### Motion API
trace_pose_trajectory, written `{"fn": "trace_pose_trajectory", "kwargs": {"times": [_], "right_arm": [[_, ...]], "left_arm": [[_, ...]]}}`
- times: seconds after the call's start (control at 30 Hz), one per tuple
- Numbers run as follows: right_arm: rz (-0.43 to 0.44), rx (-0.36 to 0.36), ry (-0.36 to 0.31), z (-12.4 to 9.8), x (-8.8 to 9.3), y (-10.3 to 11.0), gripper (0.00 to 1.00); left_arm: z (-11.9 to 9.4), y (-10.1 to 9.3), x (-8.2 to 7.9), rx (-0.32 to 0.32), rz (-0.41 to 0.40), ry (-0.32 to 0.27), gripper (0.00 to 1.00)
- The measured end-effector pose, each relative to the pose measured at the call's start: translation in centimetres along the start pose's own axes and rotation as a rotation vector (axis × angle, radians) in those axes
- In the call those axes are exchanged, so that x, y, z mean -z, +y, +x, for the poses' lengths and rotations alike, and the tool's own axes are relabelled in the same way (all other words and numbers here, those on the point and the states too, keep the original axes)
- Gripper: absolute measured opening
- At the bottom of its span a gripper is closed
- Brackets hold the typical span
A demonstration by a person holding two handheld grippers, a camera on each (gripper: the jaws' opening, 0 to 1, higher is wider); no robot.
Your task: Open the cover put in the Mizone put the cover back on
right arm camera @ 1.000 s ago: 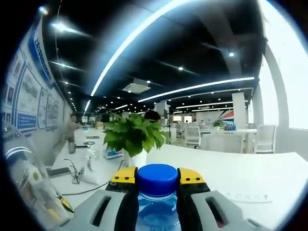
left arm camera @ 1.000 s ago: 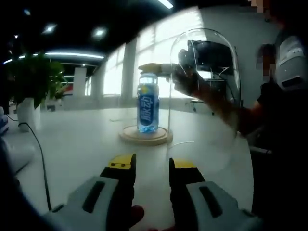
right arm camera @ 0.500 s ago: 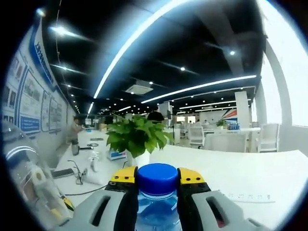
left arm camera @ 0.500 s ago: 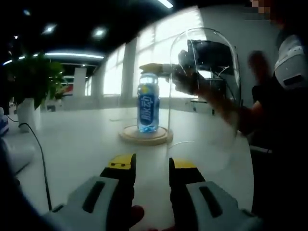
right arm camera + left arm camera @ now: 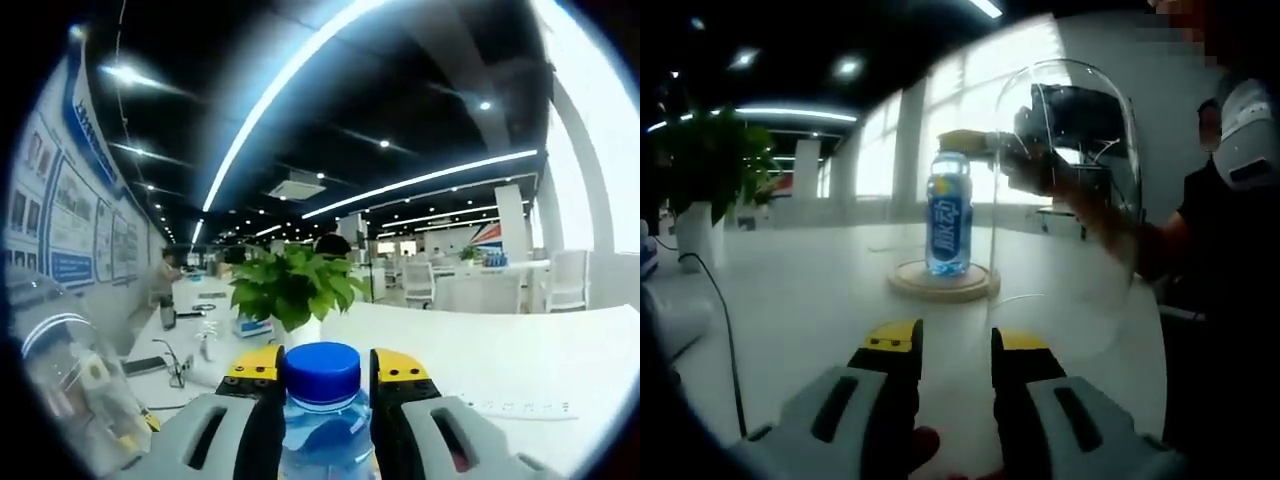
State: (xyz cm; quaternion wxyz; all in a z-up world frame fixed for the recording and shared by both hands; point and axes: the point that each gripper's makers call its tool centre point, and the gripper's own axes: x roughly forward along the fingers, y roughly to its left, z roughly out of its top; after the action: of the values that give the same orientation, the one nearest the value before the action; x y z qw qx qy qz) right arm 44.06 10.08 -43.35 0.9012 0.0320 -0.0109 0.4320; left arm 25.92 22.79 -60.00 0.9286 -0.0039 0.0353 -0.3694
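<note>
A blue Mizone bottle (image 5: 948, 225) stands upright on a round wooden base (image 5: 940, 283) on the white table (image 5: 810, 290). My right gripper (image 5: 962, 142) reaches in from the right and is shut on the bottle's top. In the right gripper view the blue cap (image 5: 322, 368) sits between the yellow-tipped jaws of that right gripper (image 5: 322, 378). The clear glass cover (image 5: 1065, 200) is off the base, to its right. Its left edge runs down into the narrow gap of my left gripper (image 5: 956, 345). The glass cover (image 5: 60, 390) also appears at lower left in the right gripper view.
A leafy plant (image 5: 700, 170) in a white pot stands at the table's left, with a black cable (image 5: 725, 330) beside it. The plant (image 5: 295, 285) is straight ahead in the right gripper view. A person in dark clothes (image 5: 1220, 260) stands at the right.
The bottle stays on the base and both grips hold. The right gripper view has shifted slightly, and the cap sits a touch lower between the jaws.
</note>
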Motion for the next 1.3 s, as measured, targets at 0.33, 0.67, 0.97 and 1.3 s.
{"fn": "trace_pose_trajectory", "kwargs": {"times": [0.33, 0.67, 0.97, 1.3], "right_arm": [[0.008, -0.017, -0.04, -0.5, -1.1, 0.1, 0.27], [-0.013, -0.004, -0.094, -2.8, -3.1, -0.2, 0.27], [0.001, 0.041, -0.165, -7.0, -2.6, -0.9, 0.27], [-0.097, 0.133, -0.116, -13.8, 1.2, -0.7, 0.29]], "left_arm": [[-0.1, 0.0, -0.1, 0.001, 0.007, -0.007, 0.21], [-0.2, 0.3, -0.5, 0.011, -0.041, -0.028, 0.22], [-0.3, 0.2, -0.7, 0.029, -0.055, -0.044, 0.26], [-0.5, 0.0, -1.4, 0.028, -0.037, -0.079, 0.27]]}}
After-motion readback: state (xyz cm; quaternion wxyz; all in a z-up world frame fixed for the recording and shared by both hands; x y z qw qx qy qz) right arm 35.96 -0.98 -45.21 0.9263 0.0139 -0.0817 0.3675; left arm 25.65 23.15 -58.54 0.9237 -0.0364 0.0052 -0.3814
